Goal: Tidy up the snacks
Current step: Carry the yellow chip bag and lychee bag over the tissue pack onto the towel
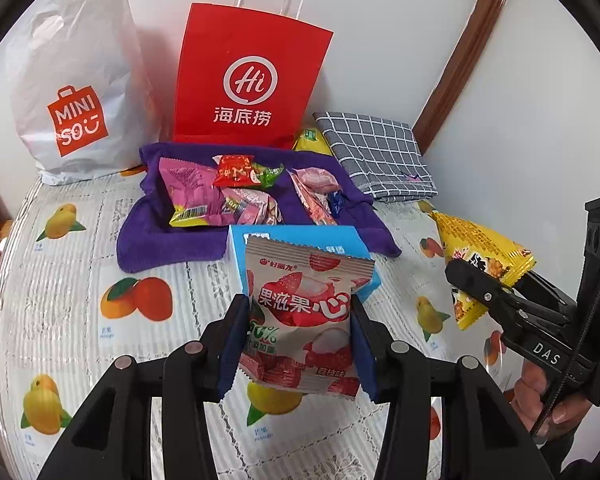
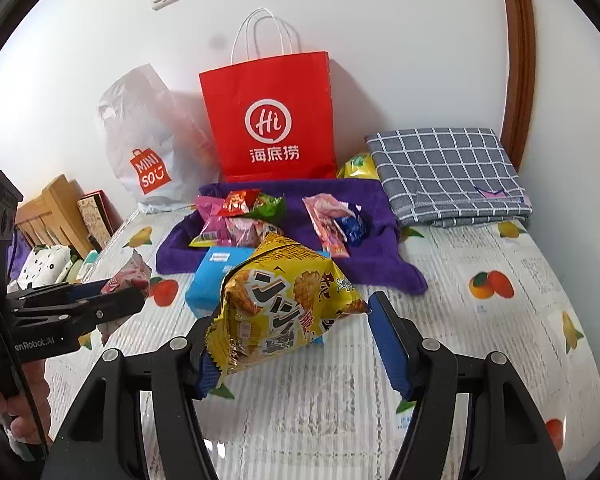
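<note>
My left gripper point(image 1: 298, 342) is shut on a pink lychee candy packet point(image 1: 300, 312), held above the table in front of a blue box point(image 1: 300, 242). My right gripper point(image 2: 296, 344) holds a yellow snack bag point(image 2: 284, 304); the bag touches the left finger point(image 2: 206, 374), while the right finger point(image 2: 390, 340) stands apart from it. It also shows in the left wrist view point(image 1: 480, 260). A purple towel point(image 1: 172, 236) carries several small snack packets point(image 1: 204, 192) in two heaps. The left gripper with its packet shows in the right wrist view point(image 2: 120, 292).
A red paper bag point(image 1: 248, 80) and a white Miniso plastic bag point(image 1: 76, 88) stand against the wall behind the towel. A folded grey checked cloth point(image 1: 376, 152) lies at the back right, with a yellow-green packet point(image 1: 310, 140) beside it. The tablecloth point(image 1: 100, 360) has fruit prints.
</note>
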Action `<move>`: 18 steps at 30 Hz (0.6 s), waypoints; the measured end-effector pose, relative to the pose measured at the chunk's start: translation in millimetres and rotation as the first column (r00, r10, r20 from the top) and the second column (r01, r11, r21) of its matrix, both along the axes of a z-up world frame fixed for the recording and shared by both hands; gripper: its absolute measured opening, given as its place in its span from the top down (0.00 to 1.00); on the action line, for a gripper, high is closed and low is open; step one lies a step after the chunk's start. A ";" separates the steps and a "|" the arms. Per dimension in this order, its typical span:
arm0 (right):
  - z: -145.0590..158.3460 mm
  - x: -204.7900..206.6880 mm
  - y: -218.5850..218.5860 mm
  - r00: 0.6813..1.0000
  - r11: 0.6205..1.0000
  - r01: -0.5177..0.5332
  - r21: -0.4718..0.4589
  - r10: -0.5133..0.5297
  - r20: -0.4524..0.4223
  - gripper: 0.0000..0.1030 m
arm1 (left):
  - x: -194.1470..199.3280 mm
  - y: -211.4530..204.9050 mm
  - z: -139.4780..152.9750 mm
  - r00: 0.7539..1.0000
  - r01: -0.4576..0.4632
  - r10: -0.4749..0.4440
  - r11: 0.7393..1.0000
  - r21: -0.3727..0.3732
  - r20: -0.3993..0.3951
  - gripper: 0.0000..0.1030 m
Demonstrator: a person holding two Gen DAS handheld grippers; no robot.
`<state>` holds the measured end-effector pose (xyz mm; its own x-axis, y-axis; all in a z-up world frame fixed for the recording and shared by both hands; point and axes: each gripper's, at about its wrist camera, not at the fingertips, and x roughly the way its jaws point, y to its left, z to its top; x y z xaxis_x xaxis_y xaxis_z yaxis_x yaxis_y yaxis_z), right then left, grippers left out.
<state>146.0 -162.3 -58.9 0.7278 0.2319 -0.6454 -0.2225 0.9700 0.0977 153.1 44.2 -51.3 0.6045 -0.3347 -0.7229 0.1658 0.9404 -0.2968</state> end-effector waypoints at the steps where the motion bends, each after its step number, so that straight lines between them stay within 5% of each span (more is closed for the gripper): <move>1: 0.5 2.8 0.0 1.000 1.000 0.000 0.001 0.000 0.001 0.37 | 1.8 0.4 0.7 1.000 -0.001 0.001 1.000 -0.001 0.000 0.56; 18: 5.6 41.3 6.5 1.000 1.000 -0.013 0.009 0.012 0.008 0.37 | 33.7 2.2 11.6 1.000 -0.010 0.010 1.000 -0.013 0.005 0.56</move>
<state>187.3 -155.8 -53.4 0.7301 0.2469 -0.6372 -0.2354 0.9662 0.1046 186.8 46.4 -39.7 0.6118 -0.3374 -0.7155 0.1575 0.9383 -0.3078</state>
